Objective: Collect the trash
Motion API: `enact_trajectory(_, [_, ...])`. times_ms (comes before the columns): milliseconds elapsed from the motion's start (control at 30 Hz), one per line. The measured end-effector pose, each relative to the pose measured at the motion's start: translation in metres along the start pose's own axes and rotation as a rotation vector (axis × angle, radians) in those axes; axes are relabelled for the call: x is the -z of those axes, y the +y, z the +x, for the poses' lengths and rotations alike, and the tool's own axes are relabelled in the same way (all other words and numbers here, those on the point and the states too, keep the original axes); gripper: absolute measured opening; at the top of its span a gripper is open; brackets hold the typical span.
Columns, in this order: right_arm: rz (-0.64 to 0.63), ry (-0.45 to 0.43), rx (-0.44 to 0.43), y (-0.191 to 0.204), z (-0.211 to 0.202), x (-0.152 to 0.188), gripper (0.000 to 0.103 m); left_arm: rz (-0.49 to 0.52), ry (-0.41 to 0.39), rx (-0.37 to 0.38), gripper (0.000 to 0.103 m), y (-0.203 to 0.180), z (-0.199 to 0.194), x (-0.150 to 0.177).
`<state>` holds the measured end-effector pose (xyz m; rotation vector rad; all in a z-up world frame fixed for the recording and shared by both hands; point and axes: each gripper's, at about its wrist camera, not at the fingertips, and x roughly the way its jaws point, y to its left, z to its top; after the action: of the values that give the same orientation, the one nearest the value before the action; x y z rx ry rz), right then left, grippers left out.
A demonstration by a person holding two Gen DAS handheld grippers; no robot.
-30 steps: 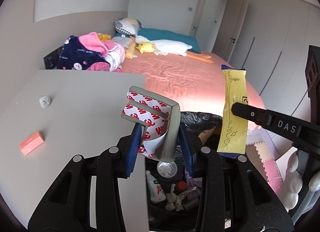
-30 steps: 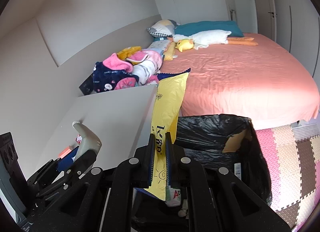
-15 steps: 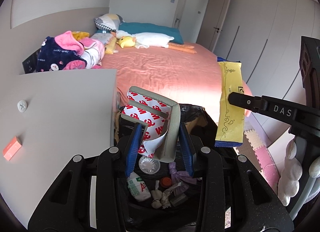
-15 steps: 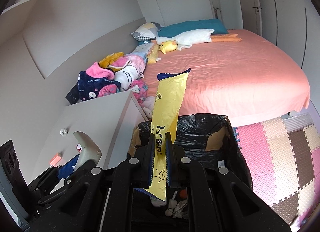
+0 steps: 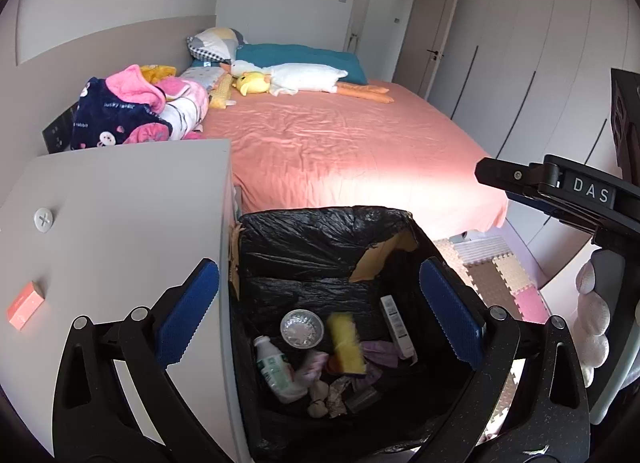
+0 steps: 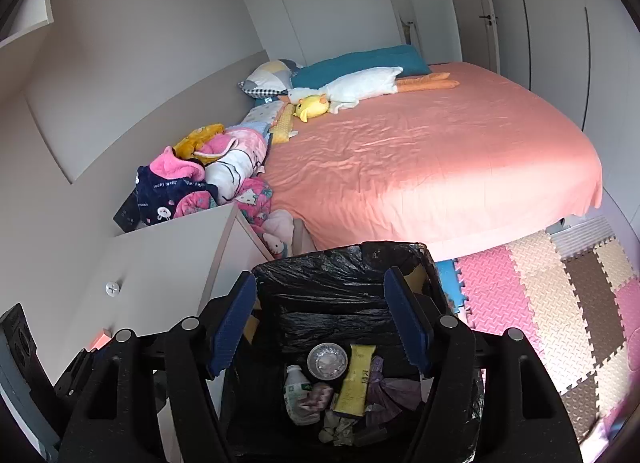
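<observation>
A trash bin lined with a black bag [image 5: 312, 239] [image 6: 344, 263] stands beside the bed, below both grippers. My left gripper [image 5: 320, 311] is open and empty above it. My right gripper [image 6: 320, 323] is open and empty above it too; one of its fingers [image 5: 520, 179] shows in the left wrist view. A yellow wrapper [image 5: 346, 343] [image 6: 356, 379] lies in the bin among a small bottle [image 5: 274, 367], a round foil cup [image 5: 302, 329] and crumpled scraps. The red-and-white adhesive backing is not visible.
A grey nightstand [image 5: 120, 223] stands left of the bin, with a small pink box [image 5: 25, 305] and a white screw cap [image 5: 43, 219] on it. A bed with a pink sheet [image 5: 340, 143] lies behind. Foam floor mats [image 6: 560, 303] lie to the right.
Both grippers opened. The yellow wrapper left the right gripper and lies in the bin. The red-and-white backing left the left gripper. Both grippers moved over the bin.
</observation>
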<state>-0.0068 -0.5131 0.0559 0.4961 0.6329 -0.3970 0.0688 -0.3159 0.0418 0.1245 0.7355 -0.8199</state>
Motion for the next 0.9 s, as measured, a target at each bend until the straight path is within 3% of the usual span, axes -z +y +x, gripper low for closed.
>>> enact_trajectory(333, [-0.032, 0.01, -0.004, 0.02, 0.008, 0.003, 0.073, -0.018, -0.012, -0.024, 0.097, 0.016, -0.006, 0.006])
enact_trajectory(900, [-0.132, 0.033, -0.054, 0.089, 0.028, 0.018, 0.073, -0.077, -0.027, -0.092, 0.097, 0.068, -0.028, 0.024])
